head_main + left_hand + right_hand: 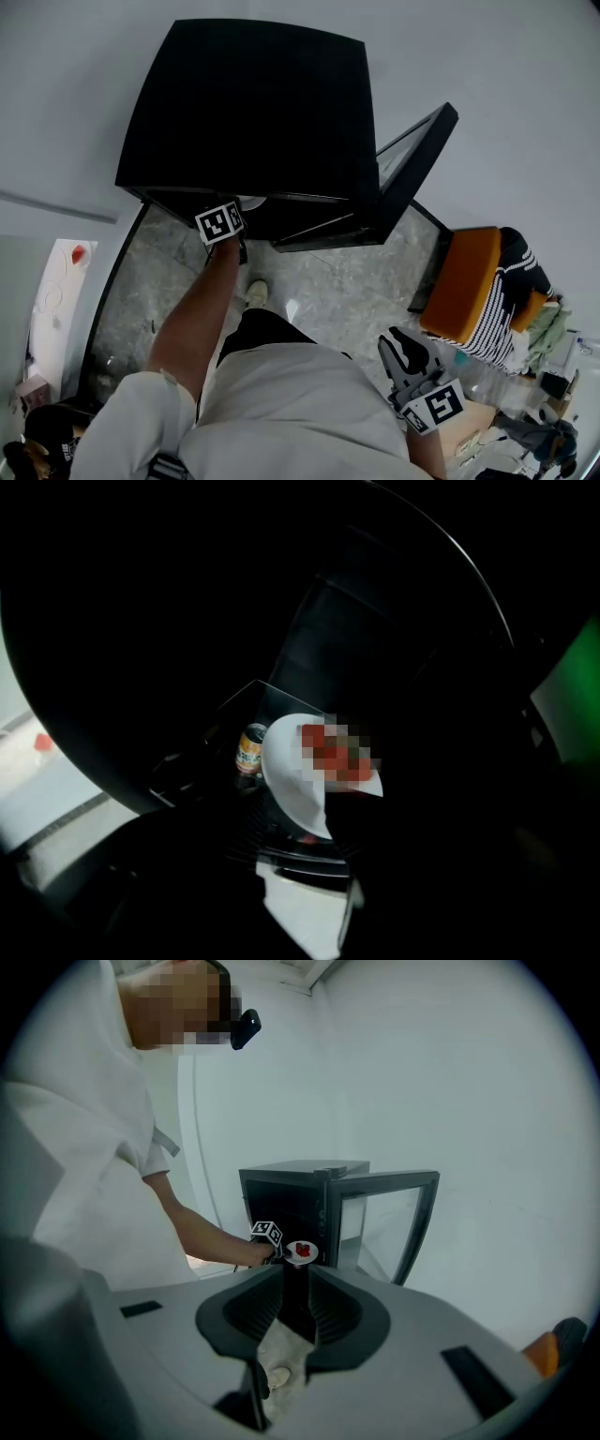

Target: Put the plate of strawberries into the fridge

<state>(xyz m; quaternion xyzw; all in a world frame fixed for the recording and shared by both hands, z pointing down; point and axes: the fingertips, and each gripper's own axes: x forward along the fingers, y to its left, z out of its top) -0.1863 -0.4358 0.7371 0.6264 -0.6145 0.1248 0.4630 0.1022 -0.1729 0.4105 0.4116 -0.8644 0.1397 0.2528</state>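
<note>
**Plate of strawberries at the fridge mouth; left tool standing wide**

**Fridge** (pixel 248 112): black and low, sitting on a marbled floor (pixel 328 281). Its glass door (pixel 417 164) is standing swung open, to the right in the head view.

**Plate** (pixel 292 782): white, carrying red strawberries (pixel 336 754). It is sitting at the open front of the fridge, in the dark compartment, just beside a small can (pixel 249 750). A wire shelf (pixel 247 841) is showing faintly beneath it. Whether the plate is resting fully on that shelf, the dark view is not showing.

**Left gripper** (pixel 281 1252): reaching into the fridge mouth at the end of an outstretched bare forearm. Its marker cube (pixel 220 223) is sitting at the fridge's front edge. The jaws are standing wide apart. One dark jaw is overlapping the plate's near rim in the left gripper view, and the plate is lying ahead of the jaws, unclamped.

**Right gripper** (pixel 295 1274): hanging beside the person's hip, well apart from the fridge and pointing toward it. Its jaws are standing a narrow slit apart and gripping nothing. Floor and a shoe (pixel 278 1377) are showing through the gap.

**Surroundings**: an orange stool (pixel 461 281) draped with striped cloth (pixel 514 281) is standing to the right of the door.
</note>
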